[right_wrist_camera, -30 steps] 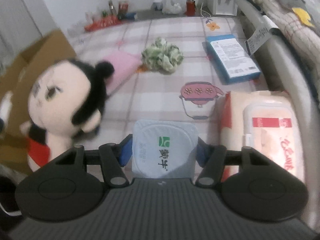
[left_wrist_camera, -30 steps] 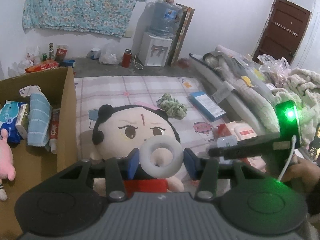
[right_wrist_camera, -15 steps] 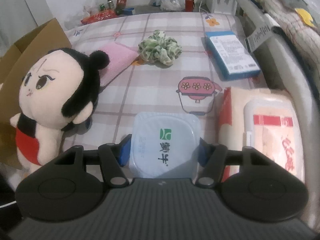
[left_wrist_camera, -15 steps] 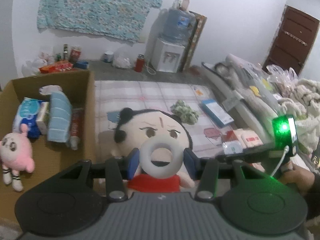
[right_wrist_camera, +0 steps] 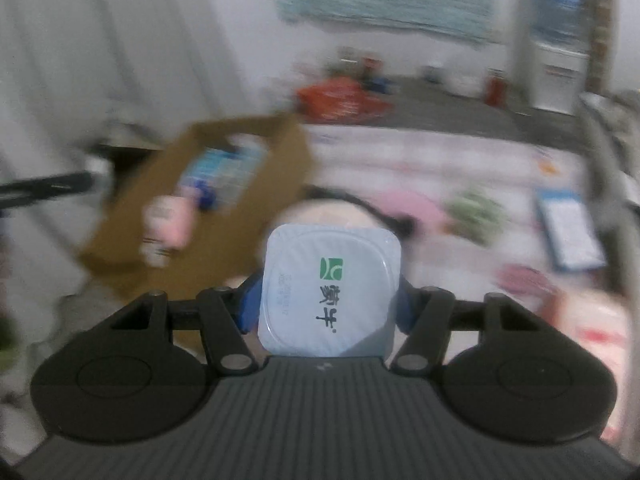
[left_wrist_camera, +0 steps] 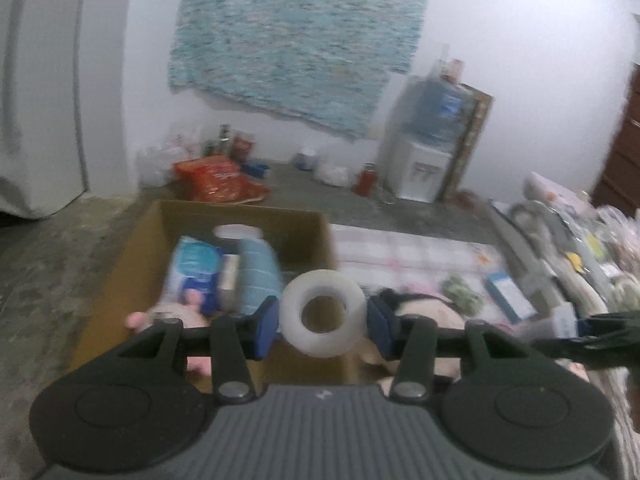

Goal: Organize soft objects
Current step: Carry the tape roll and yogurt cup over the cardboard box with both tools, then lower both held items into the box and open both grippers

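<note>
The left claw (left_wrist_camera: 322,318) pinches a white ring (left_wrist_camera: 322,312) between its blue pads, the ring's hole facing the camera. The right claw (right_wrist_camera: 328,304) pinches a square sealed cup (right_wrist_camera: 330,290) by its two sides, foil lid up toward the lens. Both views are smeared with motion blur, so fine detail is unreliable.

The relation that matters is where the cardboard box (left_wrist_camera: 308,240) lies from each claw. In the left wrist view the open box sits directly ahead and a little to the left of the ring, beyond and below the pads, with packs of tissues (left_wrist_camera: 200,276) and a pink plush toy (left_wrist_camera: 176,312) already inside. In the right wrist view the box (right_wrist_camera: 280,160) lies ahead and well off to the left, and the big-headed doll (right_wrist_camera: 332,212) on the checked mat (right_wrist_camera: 440,160) stands between cup and box. The left hand is therefore the nearer one, I judge, and needs only a short forward carry before letting go; the right must swing leftward, past the doll. The right claw's dark arm (left_wrist_camera: 592,334) shows at the right edge of the left view.
</note>
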Motion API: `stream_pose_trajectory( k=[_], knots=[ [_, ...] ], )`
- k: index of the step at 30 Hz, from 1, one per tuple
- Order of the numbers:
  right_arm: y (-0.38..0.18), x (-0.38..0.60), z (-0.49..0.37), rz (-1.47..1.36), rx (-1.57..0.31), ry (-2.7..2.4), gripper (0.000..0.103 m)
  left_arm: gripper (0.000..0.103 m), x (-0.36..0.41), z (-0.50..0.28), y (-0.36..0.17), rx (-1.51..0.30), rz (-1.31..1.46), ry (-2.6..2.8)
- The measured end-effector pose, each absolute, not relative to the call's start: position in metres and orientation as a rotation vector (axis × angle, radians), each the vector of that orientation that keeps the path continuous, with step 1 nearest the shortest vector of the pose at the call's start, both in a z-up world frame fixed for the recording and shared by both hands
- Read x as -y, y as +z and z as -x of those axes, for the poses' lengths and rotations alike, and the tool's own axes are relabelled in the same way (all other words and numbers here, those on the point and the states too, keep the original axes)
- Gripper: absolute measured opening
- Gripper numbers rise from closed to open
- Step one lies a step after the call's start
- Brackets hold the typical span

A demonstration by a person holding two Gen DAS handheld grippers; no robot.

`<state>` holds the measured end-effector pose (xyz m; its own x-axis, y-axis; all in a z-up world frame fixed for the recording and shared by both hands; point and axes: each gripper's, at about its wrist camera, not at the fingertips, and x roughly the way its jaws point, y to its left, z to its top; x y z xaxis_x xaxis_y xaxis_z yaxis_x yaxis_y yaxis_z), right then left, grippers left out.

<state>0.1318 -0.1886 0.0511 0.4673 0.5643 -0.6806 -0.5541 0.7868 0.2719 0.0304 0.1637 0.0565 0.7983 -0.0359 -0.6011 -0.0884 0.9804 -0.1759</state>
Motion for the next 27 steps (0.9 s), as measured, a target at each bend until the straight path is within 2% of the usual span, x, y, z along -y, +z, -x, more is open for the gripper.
stream_pose_trajectory(
  k=[6, 14, 27],
  knots=[
    [0.077, 0.095, -0.142, 0.017, -0.861, 0.937, 0.061, 0.049, -0.211, -0.063, 0.044, -0.708, 0.23, 0.111],
    [0.061, -0.018, -0.168, 0.149, -0.937, 1.033, 0.061, 0.049, -0.25, -0.142, -0.01, -0.86, 0.285, 0.105],
    [0.03, -0.073, -0.189, 0.23, -1.013, 1.051, 0.061, 0.05, -0.297, -0.215, -0.11, -1.039, 0.383, 0.137]
  ],
)
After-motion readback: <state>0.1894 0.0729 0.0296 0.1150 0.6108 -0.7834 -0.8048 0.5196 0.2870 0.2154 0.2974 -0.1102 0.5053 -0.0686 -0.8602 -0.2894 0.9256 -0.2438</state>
